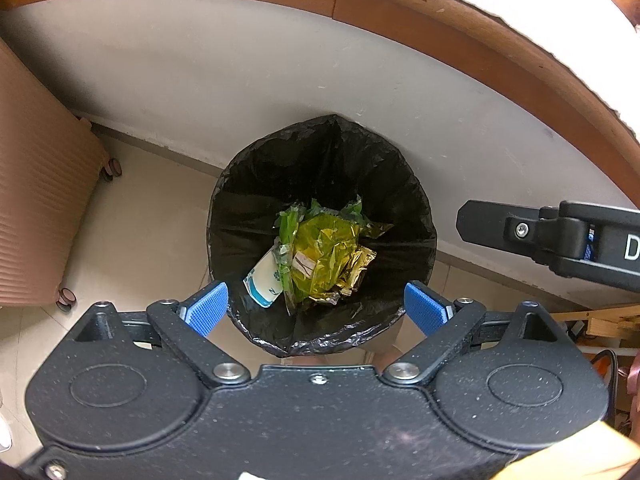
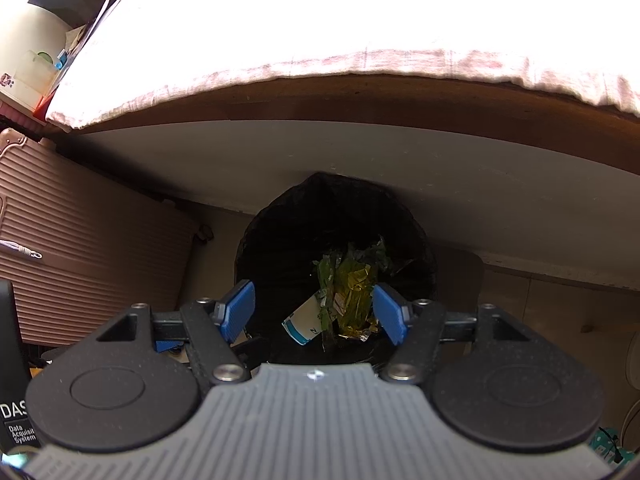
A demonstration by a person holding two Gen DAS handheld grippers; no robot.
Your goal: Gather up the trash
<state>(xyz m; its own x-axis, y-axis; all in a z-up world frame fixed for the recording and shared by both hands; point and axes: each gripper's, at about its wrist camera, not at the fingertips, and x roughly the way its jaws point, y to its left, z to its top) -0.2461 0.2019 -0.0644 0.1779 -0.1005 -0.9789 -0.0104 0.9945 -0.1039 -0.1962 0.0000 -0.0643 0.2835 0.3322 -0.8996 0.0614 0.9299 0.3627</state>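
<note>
A round bin lined with a black bag (image 1: 256, 184) stands on the floor against the wall. At its bottom lie a crumpled yellow-gold wrapper (image 1: 328, 256), green plastic scraps (image 1: 290, 226) and a white and blue paper cup (image 1: 264, 280). My left gripper (image 1: 318, 308) hovers open above the bin's near rim, nothing between its blue pads (image 1: 208, 308). The right gripper (image 2: 316, 312) is also open and empty over the same bin (image 2: 280, 240), with the cup (image 2: 306, 320) and wrapper (image 2: 354, 292) seen between its pads. Part of the right gripper's black body (image 1: 560, 236) shows at the right of the left wrist view.
A ribbed pink suitcase on wheels (image 1: 36, 200) stands left of the bin. A table edge with brown wood trim (image 1: 400, 12) and a pale cloth (image 2: 320, 40) overhangs the bin. Wooden pieces and cables (image 1: 600, 320) lie on the floor at the right.
</note>
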